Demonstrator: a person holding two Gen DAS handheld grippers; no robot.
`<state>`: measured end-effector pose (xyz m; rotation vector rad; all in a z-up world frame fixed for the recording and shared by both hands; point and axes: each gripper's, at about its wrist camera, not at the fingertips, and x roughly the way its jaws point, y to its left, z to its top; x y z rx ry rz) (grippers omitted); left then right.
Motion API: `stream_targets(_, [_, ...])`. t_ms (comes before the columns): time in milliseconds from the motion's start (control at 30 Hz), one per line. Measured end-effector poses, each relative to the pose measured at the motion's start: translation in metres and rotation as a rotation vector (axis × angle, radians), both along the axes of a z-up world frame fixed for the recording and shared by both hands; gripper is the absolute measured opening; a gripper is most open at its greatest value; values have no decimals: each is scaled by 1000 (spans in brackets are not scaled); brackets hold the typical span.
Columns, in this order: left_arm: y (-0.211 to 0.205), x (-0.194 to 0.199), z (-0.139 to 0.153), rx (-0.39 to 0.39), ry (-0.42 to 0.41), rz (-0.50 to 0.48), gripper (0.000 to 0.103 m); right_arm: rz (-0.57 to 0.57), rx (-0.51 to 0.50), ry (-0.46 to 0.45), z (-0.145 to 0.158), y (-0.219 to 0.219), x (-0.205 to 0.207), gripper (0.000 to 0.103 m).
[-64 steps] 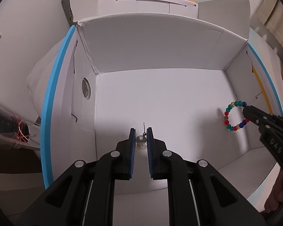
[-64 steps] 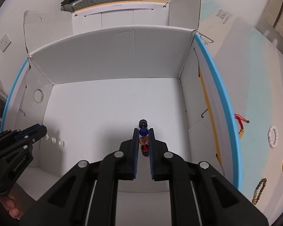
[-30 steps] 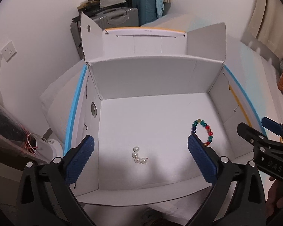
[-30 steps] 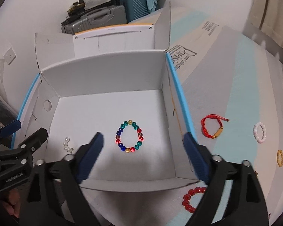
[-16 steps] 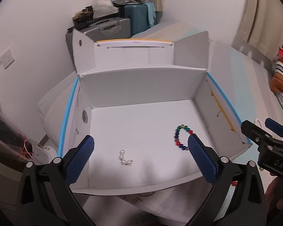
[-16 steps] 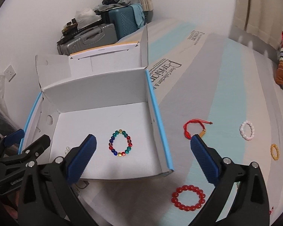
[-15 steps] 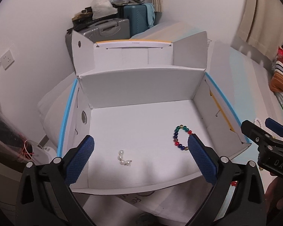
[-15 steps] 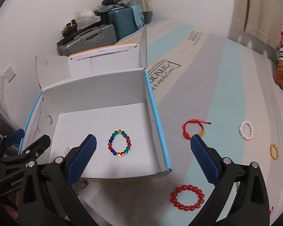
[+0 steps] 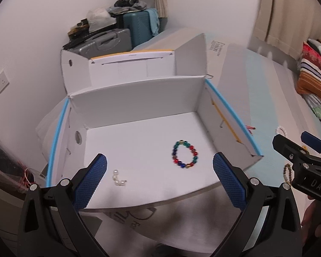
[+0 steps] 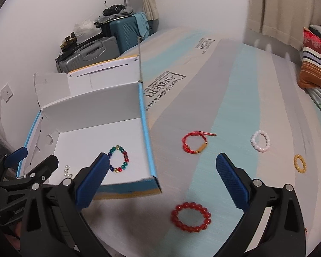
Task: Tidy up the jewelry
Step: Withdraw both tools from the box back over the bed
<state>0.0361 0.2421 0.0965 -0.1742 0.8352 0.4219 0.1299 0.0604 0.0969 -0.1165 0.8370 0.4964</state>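
Right wrist view: white box (image 10: 92,107) at 9 o'clock holds the multicolour bracelet (image 10: 118,159); right gripper (image 10: 160,178) and left gripper (image 9: 159,174) both gape empty. Red bead bracelet (image 10: 190,216), at 6 o'clock, could roll from a shallow pinch.

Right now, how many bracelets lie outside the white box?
5 in view: red bead bracelet nearest, red cord bracelet, white bead bracelet, small yellow bracelet, and a brown bead bracelet seen from the left wrist. Others may be hidden.
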Motion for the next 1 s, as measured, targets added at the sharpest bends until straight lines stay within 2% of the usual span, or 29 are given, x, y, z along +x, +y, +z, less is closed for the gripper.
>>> stream_targets(567, [-80,12,10,-20,-42,-145,97,-139,5,-20,11,-107,-11,96])
stream_targets(1000, [-132,17,1,-18,-49,-230,97,-246,8,-11,7,-184,-26,96])
